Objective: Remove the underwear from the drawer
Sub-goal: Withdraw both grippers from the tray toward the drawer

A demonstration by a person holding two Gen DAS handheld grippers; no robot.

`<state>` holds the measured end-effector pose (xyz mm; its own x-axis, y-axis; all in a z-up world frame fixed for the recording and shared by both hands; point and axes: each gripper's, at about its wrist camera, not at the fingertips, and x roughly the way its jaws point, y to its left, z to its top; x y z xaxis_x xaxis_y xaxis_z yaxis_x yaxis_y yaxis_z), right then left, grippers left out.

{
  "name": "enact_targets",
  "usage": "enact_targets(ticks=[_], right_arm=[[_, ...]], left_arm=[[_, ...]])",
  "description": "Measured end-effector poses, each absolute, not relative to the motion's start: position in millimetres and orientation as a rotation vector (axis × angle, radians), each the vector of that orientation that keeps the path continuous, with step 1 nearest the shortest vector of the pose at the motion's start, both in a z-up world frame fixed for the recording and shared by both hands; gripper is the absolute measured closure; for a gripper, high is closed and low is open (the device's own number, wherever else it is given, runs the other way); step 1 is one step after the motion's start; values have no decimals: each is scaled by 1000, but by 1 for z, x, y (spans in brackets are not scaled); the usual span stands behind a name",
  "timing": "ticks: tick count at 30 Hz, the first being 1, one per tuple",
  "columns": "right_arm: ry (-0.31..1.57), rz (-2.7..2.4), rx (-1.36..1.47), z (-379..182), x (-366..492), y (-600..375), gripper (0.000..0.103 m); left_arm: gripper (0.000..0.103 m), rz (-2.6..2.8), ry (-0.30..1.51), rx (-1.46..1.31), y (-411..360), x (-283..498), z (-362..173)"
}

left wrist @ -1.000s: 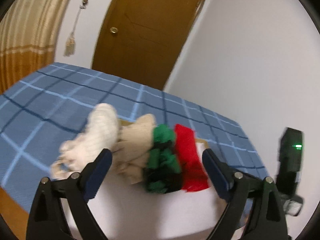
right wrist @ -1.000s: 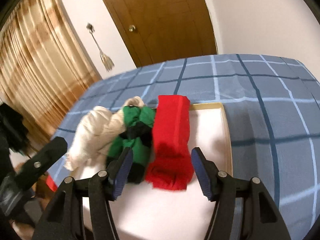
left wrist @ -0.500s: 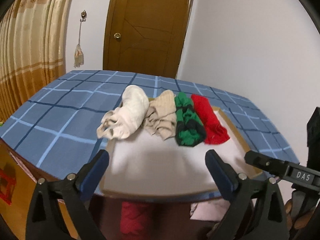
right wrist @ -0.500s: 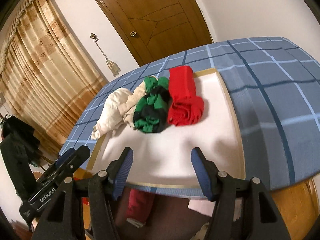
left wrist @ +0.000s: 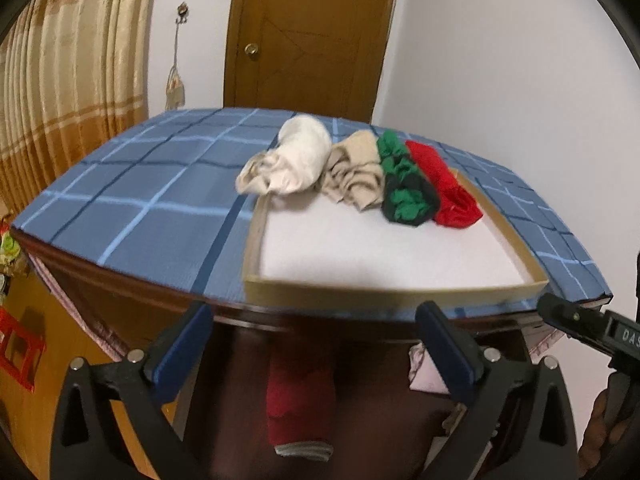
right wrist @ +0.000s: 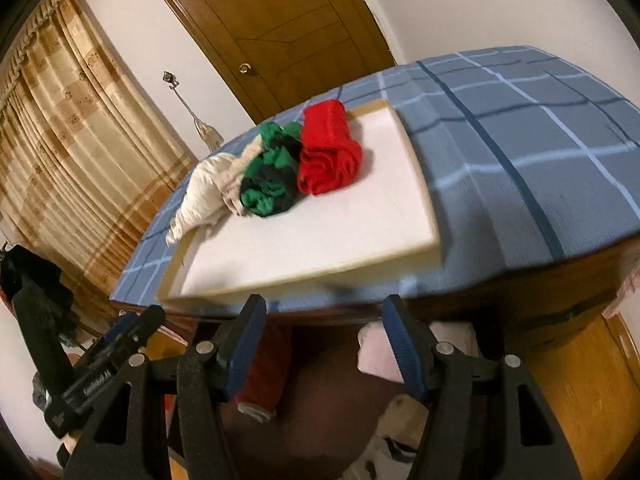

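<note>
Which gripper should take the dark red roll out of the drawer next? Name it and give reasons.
Left, probably. The left gripper stands wide open with the dark red roll centred between its fingers. The right gripper is narrower, and the roll sits off beside its left finger.

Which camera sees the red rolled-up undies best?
The right wrist view: the red roll is near the middle, with its whole top and curled front end showing. In the left wrist view it lies at the far right of the row, partly behind the green roll.
</note>
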<state>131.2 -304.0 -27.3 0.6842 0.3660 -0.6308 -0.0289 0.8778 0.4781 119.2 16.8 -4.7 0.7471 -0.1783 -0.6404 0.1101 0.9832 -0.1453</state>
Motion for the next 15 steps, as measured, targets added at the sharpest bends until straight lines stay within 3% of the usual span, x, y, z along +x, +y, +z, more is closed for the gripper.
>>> enact_targets(ticks=[15], right_arm=[[881,221,477,-57,90,-322,40]], left_arm=[[0,-141,781,-58,27,100,-32]])
